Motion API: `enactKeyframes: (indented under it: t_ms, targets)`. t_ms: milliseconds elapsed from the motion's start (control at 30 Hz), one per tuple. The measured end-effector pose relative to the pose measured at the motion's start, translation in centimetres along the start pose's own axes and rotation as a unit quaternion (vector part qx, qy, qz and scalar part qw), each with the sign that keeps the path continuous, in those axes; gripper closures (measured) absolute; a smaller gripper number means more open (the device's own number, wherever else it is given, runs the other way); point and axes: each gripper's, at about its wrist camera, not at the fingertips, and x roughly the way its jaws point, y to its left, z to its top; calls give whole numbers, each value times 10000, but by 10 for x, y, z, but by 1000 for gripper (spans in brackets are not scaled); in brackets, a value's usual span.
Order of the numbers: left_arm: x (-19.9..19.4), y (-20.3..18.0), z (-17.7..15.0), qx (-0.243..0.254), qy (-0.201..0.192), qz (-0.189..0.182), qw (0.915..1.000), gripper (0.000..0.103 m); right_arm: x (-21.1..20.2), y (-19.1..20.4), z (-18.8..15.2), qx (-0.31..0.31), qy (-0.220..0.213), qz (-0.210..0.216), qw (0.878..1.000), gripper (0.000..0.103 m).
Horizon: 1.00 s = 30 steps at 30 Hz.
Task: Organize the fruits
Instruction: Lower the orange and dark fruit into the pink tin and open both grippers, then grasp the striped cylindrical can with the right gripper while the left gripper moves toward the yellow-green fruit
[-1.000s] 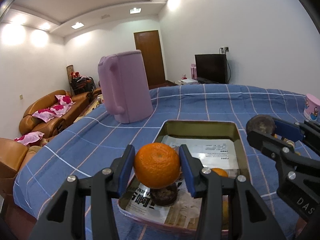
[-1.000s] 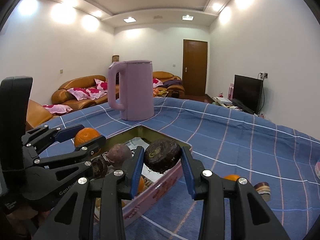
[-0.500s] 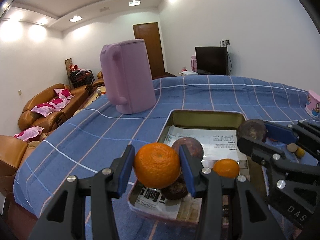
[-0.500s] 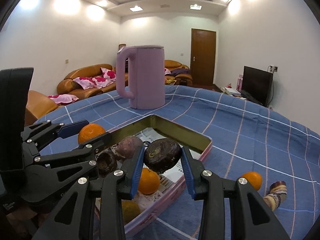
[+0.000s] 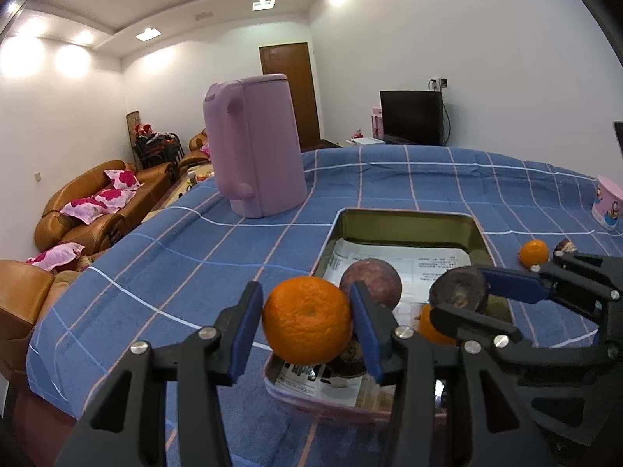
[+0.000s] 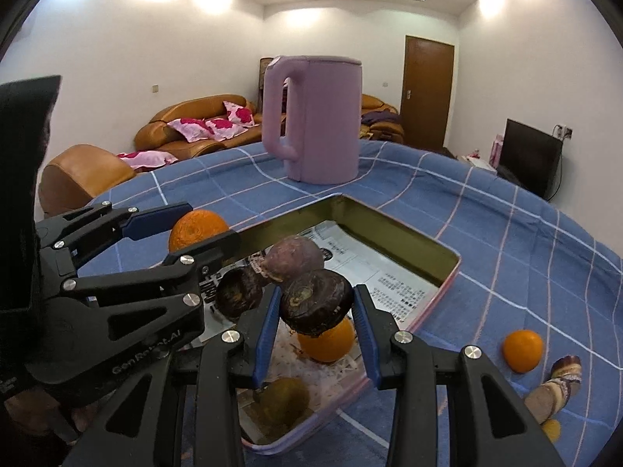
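Two grippers hang over the near end of a metal tin (image 5: 477,233), each clamped on one fruit. The left gripper (image 5: 307,325) has its blue pads pressed on both sides of a mandarin (image 5: 307,325), which sits right between the fingertips and juts slightly past them. In its own camera view, a round purple fruit (image 5: 373,278) lies in the tin just beyond the gripper's right finger. A darker fruit (image 5: 348,358) shows just below the mandarin, also in the tin.

The right gripper (image 6: 316,305) is closed on a dark wrinkled fruit (image 6: 316,301), held between its pads over the tin's near half. Seen from the right wrist, an orange (image 6: 329,340) lies in the tin directly beneath that held fruit. A greenish-brown fruit (image 6: 282,401) lies nearer the camera, under the gripper's left finger. Two purple fruits rest in the tin just ahead and to the left of the fingertips.

Paper (image 6: 389,276) lines the tin floor ahead of both tools. On the blue checked cloth (image 6: 506,241), to the right of the right gripper and outside the tin, a loose orange (image 6: 521,346) lies. A brownish item sits beside it, too unclear to name. A lilac kettle (image 5: 259,148) stands upright on the cloth beyond the tin, well ahead of both grippers.
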Motion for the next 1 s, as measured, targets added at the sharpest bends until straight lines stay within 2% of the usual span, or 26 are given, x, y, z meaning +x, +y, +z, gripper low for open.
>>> enactKeyframes:
  t_ms: [167,267,333,467,567,633,833,933,1000]
  targets:
    - [-5,2,-5,-9,-32,-106,9999,54,3,1,-2,-9,131,123,9998,63]
    - [-6,4,-3,-92,-21,-250,9996,52,-4,-4,-4,86,24,111,9999,53]
    - [-8,2,-1,-90,-51,-252,9996,41,-9,-10,-6,204,-41,138,9997,40]
    - [-13,-7,-2,17,-134,-343,9993,36,-20,-19,-10,273,-203,-107,9994,39]
    - [-12,-13,-2,24,-81,-387,9992,28,-28,-25,-14,290,-268,-243,9989,39]
    - [-13,-17,-3,76,-77,-380,9992,27,-35,-30,-17,354,-313,-292,9985,39]
    - [-9,-29,-2,148,-21,-310,9994,27,-60,-61,-33,632,-349,-822,9940,39]
    - [-8,-32,-1,16,73,-525,9986,27,-71,-85,-42,937,-356,-1095,9889,39]
    - [-13,-42,-2,146,20,-640,9978,27,-79,-98,-46,1117,-426,-1183,9858,39]
